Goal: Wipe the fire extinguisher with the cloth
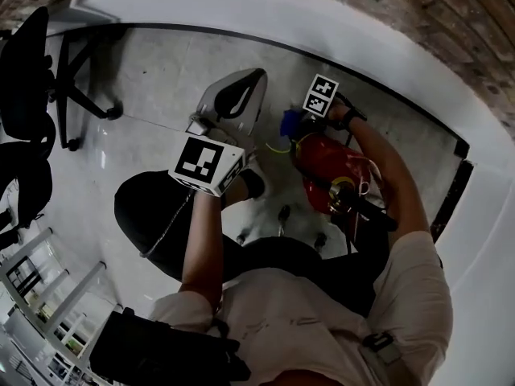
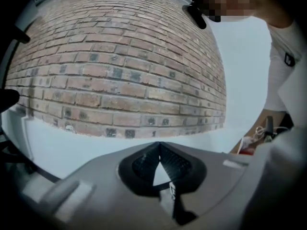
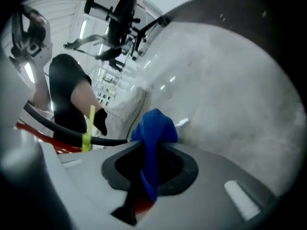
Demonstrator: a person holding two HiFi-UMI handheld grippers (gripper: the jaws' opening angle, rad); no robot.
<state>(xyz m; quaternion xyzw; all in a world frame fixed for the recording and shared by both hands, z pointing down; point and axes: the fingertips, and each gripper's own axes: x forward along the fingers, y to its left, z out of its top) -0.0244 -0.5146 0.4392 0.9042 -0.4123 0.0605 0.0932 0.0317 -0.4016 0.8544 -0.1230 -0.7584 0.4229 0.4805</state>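
Note:
The red fire extinguisher (image 1: 326,166) stands on the floor at the right, with its black handle and hose (image 1: 364,207) towards me. My right gripper (image 1: 299,119) is shut on a blue cloth (image 1: 288,124) at the extinguisher's far end. In the right gripper view the blue cloth (image 3: 153,133) hangs out between the jaws, beside the black hose (image 3: 67,134), a yellow tie (image 3: 88,128) and a strip of red body (image 3: 45,139). My left gripper (image 1: 249,83) is held up to the left of the extinguisher, clear of it. Its jaws (image 2: 159,146) are shut and hold nothing.
A black office chair (image 1: 28,79) stands at the far left. A white wall base (image 1: 418,79) curves round the floor, with a brick wall (image 1: 451,14) behind. Metal shelving (image 1: 40,296) is at the lower left. The person's dark-clad knee (image 1: 153,215) sits beneath the left gripper.

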